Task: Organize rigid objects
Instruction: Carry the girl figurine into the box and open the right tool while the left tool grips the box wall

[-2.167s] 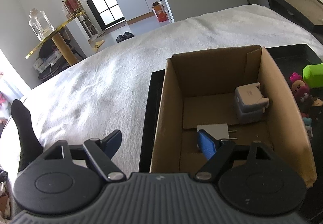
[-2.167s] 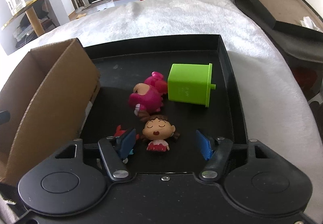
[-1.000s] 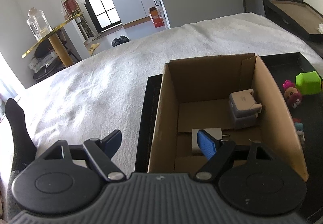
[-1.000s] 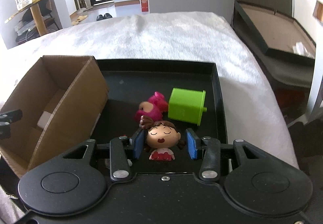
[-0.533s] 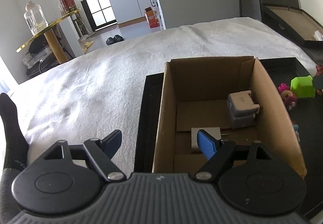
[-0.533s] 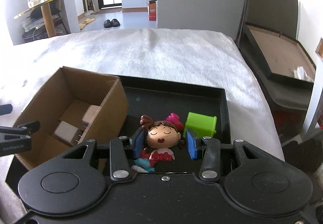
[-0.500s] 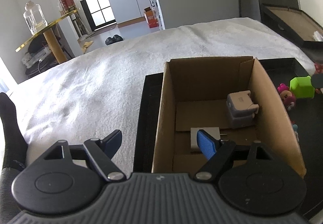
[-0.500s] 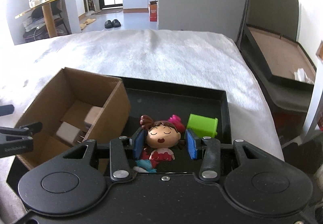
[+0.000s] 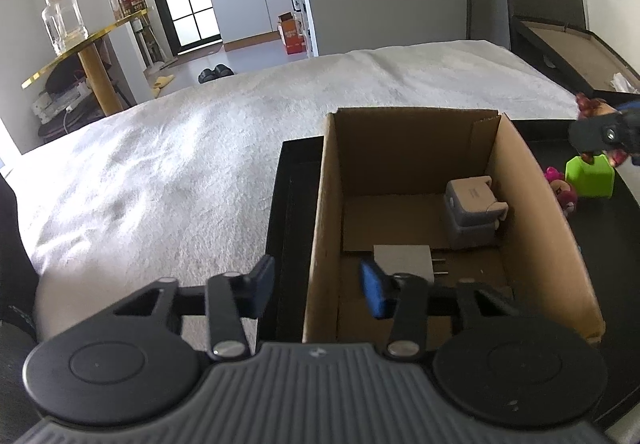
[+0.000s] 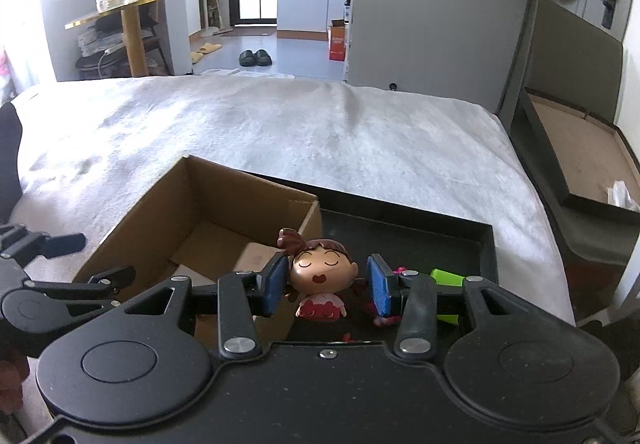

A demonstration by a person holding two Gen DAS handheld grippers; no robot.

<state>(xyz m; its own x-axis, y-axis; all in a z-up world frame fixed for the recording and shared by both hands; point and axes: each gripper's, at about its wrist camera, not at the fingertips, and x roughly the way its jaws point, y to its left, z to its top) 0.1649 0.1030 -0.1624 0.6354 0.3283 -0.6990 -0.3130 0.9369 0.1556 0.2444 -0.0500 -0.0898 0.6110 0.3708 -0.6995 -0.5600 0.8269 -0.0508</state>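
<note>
The right tongs (image 10: 326, 286) are closed on a doll (image 10: 322, 276), their blue pads (image 10: 275, 286) pressing either side of its big head; the doll is held upright, lifted off the tray (image 10: 490, 244) and hanging near the right wall of the box (image 10: 224, 196). At 3 o'clock from the doll, partly hidden behind the right pad, a green cube (image 10: 446, 278) and a bit of a pink toy (image 10: 398, 270) lie on the tray.

The left tongs (image 9: 316, 286) stand wide open with nothing in them, straddling the box's (image 9: 404, 148) near left wall: one pad (image 9: 262, 284) is outside over the tray (image 9: 292, 180), the other inside. Just past the inner pad, at 12 o'clock, a white plug (image 9: 402, 258) lies on the box floor, and at 1 o'clock a grey block (image 9: 472, 212) sits against the right wall. Beyond that wall, at 2 o'clock, the pink toy (image 9: 562, 188) and green cube (image 9: 592, 178) rest on the tray, with the right tongs (image 9: 604, 132) above them. Tray and box sit on a white bed (image 9: 180, 148).
</note>
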